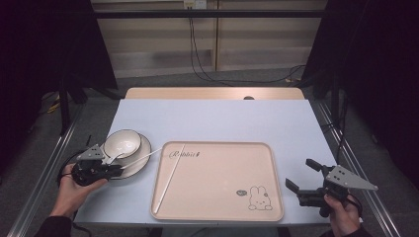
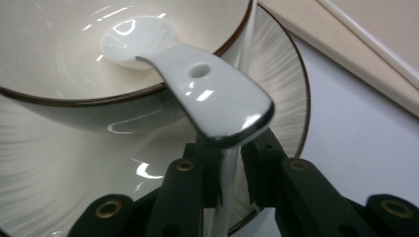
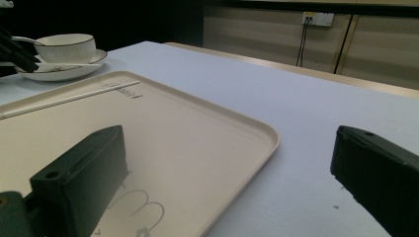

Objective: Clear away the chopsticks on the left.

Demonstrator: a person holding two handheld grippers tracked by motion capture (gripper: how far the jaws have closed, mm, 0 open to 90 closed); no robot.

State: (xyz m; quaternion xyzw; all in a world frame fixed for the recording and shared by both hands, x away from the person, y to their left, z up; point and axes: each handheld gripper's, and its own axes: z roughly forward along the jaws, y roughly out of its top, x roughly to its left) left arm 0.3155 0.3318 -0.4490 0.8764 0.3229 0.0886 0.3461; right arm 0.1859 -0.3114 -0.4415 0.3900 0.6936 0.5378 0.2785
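High view, count: I see one white ceramic bowl with a dark rim (image 1: 121, 142) on one white ribbed saucer (image 1: 140, 163), one white ceramic spoon (image 1: 112, 159), two thin white chopsticks, one beige rectangular tray with a rabbit drawing (image 1: 217, 197), and two grippers.
High view, chopsticks: one chopstick on the tray (image 1: 169, 178) lies slantwise along its left side; the other chopstick (image 1: 143, 157) rests across the saucer's edge toward the tray.
High view, left hand: my left gripper (image 1: 106, 167) sits at the saucer's near-left edge, pointing right, held low.
High view, right hand: my right gripper (image 1: 301, 175) hovers off the tray's right edge, jaws spread wide, nothing between them.
Left gripper view, spoon: its scoop lies in the bowl (image 2: 59, 54), its handle (image 2: 217, 98) sticks out over the rim, above the saucer (image 2: 64, 168).
Left gripper view, tool: jaws nearly together, pinching the thin white chopstick (image 2: 225, 182) below the spoon handle.
Right gripper view, tool: jaws far apart over tray (image 3: 207, 143) and table, holding nothing.
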